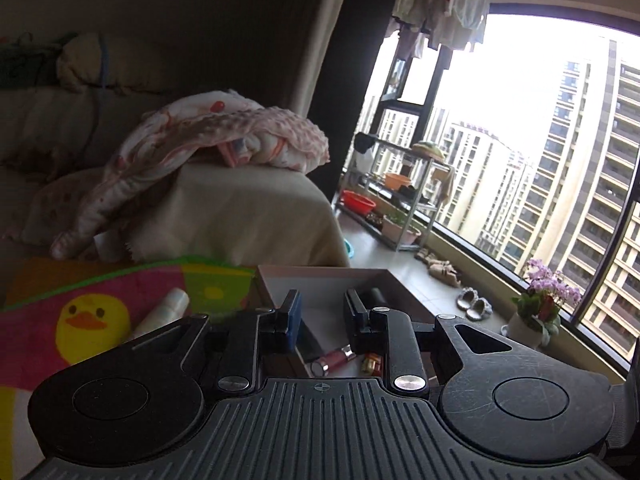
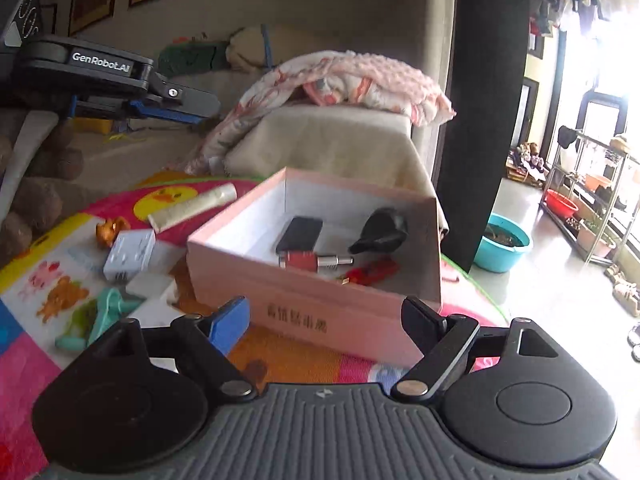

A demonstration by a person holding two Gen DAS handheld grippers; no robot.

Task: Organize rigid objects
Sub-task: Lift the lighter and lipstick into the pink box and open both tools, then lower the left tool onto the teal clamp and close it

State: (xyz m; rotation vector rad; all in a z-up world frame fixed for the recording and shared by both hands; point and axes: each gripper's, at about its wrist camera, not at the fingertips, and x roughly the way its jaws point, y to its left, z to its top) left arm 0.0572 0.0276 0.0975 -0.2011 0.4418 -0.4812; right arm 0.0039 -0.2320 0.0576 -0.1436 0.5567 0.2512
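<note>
A pink box (image 2: 320, 320) stands on a colourful duck-print mat (image 2: 24, 360). Inside lie a black phone (image 2: 300, 234), a red lipstick (image 2: 308, 261), a black scoop-shaped object (image 2: 380, 230) and a small red item (image 2: 372, 272). My right gripper (image 2: 326, 318) is open and empty in front of the box's near wall. My left gripper (image 1: 322, 308) is open a little and empty, held above the box (image 1: 320, 272); the lipstick (image 1: 332, 360) shows below it. In the right wrist view the left gripper (image 2: 176, 108) hangs at upper left. A cream tube (image 2: 192, 204), a white cube (image 2: 130, 254), an orange object (image 2: 110, 230) and a teal clip (image 2: 102, 312) lie on the mat left of the box.
A sofa with a pink blanket (image 2: 348, 80) stands behind the mat. A teal basin (image 2: 504, 244) sits on the floor to the right, with a metal rack (image 2: 592, 200) by the window. A potted orchid (image 1: 540, 304) and slippers (image 1: 474, 308) are on the floor.
</note>
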